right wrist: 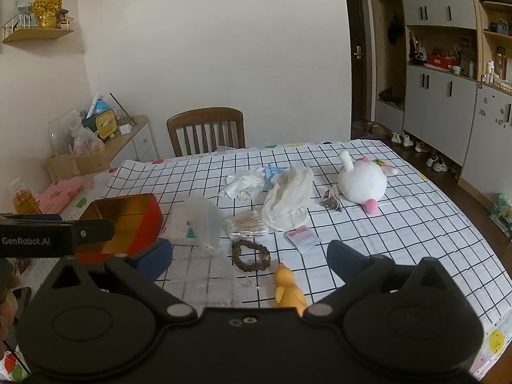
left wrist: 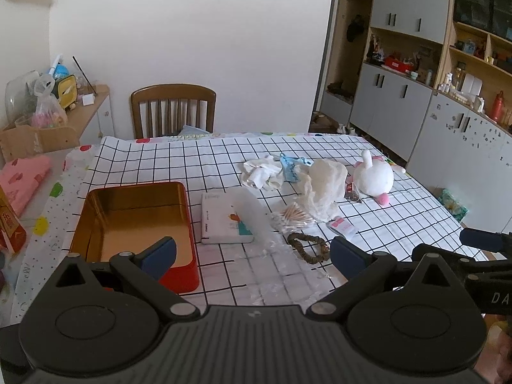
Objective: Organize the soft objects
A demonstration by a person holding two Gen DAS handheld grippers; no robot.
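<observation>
Two hand-held grippers, both spread wide, nothing held: left hand-held gripper point(left wrist: 252, 256), right hand-held gripper point(right wrist: 249, 260). "GenRobot.AI" legible on the left unit's side in the right wrist view. Checked tabletop point(right wrist: 416, 224): white plush toy point(right wrist: 363, 180) near the far right corner; red tin point(left wrist: 134, 224), open, by the left edge; yellow duck point(right wrist: 288, 291) at the near edge.

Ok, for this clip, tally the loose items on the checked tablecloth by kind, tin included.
Plush or soft toys: 2, the white plush and yellow duck
Cloth or tissue bundles: 2, and
Packets and packs: 5, cotton swabs
Scrunchie: 1
Tin: 1
Total: 11
</observation>
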